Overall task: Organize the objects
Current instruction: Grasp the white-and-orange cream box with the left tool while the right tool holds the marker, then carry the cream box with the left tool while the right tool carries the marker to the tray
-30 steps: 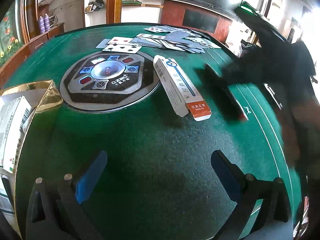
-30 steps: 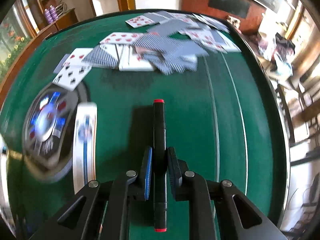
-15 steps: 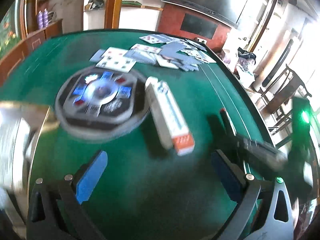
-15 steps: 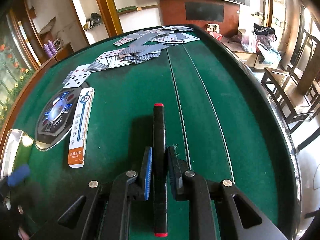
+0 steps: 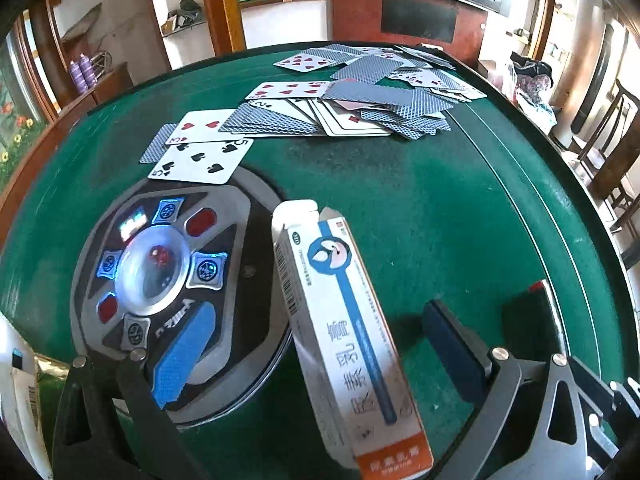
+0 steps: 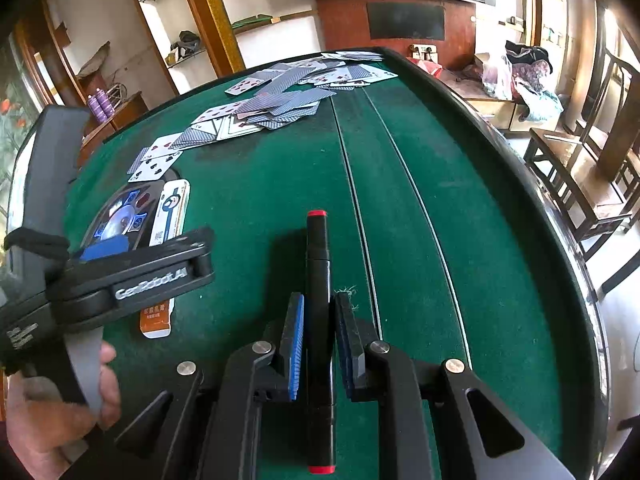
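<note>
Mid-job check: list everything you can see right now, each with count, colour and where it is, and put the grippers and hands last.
marker: one, black with red ends, clamped in the right gripper above the felt.
carton: one, white and blue with an orange end, lying on the felt between the left gripper's open fingers, untouched.
playing cards: many, count unclear, blue backs and white faces, spread across the far side.
dice console: one, black and grey with blue lights, set in the table beside the carton.
white boxes: count unclear, at the left edge.
table: one, green felt.
left gripper: black, blue pads, open.
right gripper: black, blue pads, shut on the marker.
hand: one, holding the left gripper's handle.
</note>
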{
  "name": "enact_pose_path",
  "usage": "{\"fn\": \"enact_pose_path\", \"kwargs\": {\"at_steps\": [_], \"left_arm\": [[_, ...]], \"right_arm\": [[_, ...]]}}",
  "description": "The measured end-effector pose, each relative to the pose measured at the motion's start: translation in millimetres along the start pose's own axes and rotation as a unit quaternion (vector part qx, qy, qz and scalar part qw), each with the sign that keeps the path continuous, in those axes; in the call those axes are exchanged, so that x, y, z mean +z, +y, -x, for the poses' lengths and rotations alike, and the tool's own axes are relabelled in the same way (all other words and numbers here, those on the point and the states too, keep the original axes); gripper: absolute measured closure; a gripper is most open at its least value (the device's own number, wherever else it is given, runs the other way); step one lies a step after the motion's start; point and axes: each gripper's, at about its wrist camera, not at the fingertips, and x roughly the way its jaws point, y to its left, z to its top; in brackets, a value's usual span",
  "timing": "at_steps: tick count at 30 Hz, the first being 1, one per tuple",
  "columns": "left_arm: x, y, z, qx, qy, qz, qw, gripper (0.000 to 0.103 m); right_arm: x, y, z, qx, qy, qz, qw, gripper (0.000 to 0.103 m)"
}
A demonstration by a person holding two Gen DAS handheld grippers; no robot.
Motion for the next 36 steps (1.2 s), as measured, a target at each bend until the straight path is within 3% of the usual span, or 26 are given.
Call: {"fn": "enact_pose_path", "kwargs": {"at_steps": [3, 4, 6, 7, 8, 9, 17, 29, 36], "left_arm": [[-4.5, 1.0, 2.8, 0.000, -0.011, 0.001, 0.9999, 0.003], [-6.3, 2.9, 5.7, 0.001, -0.015, 0.002, 0.9999, 0.011], [-7.2, 7.0, 11.2, 0.003, -0.023, 0.003, 0.9997, 0.037], [-7.6, 9.7, 14.7, 0.005, -0.026, 0.001, 0.9996, 0.064], [-7.9, 12.4, 17.1, 0.000, -0.024, 0.001, 0.9997, 0.076], [-9.3, 17.6, 19.3, -0.013, -0.019, 0.008, 0.9997, 0.081], [-43.9, 32.3, 46.9, -0.035, -0.016, 0.013, 0.9992, 0.083], [-108.9, 24.5, 126.7, -0.009, -0.060, -0.033, 0.9976, 0.083], [-136.7, 39.4, 163.4, -0.003, -0.076, -0.034, 0.9965, 0.083]], "right_arm": [[-0.3, 1.8, -1.0, -0.004, -0.002, 0.005, 1.000, 0.087], [-0.2, 2.3, -1.3, -0.006, -0.002, 0.006, 1.000, 0.087], [0.1, 2.8, -1.2, -0.008, -0.004, 0.008, 1.000, 0.087], [0.1, 3.2, -1.3, -0.009, -0.004, 0.010, 1.000, 0.087], [0.2, 4.1, -1.4, -0.012, -0.005, 0.013, 1.000, 0.087], [0.0, 4.9, -1.5, -0.014, -0.006, 0.015, 1.000, 0.087], [-1.9, 10.9, -1.9, -0.035, -0.015, 0.037, 0.999, 0.086], [-4.0, 15.7, -3.0, -0.048, -0.024, 0.051, 0.997, 0.087], [-5.4, 13.6, -2.1, -0.041, -0.031, 0.048, 0.998, 0.084]]}}
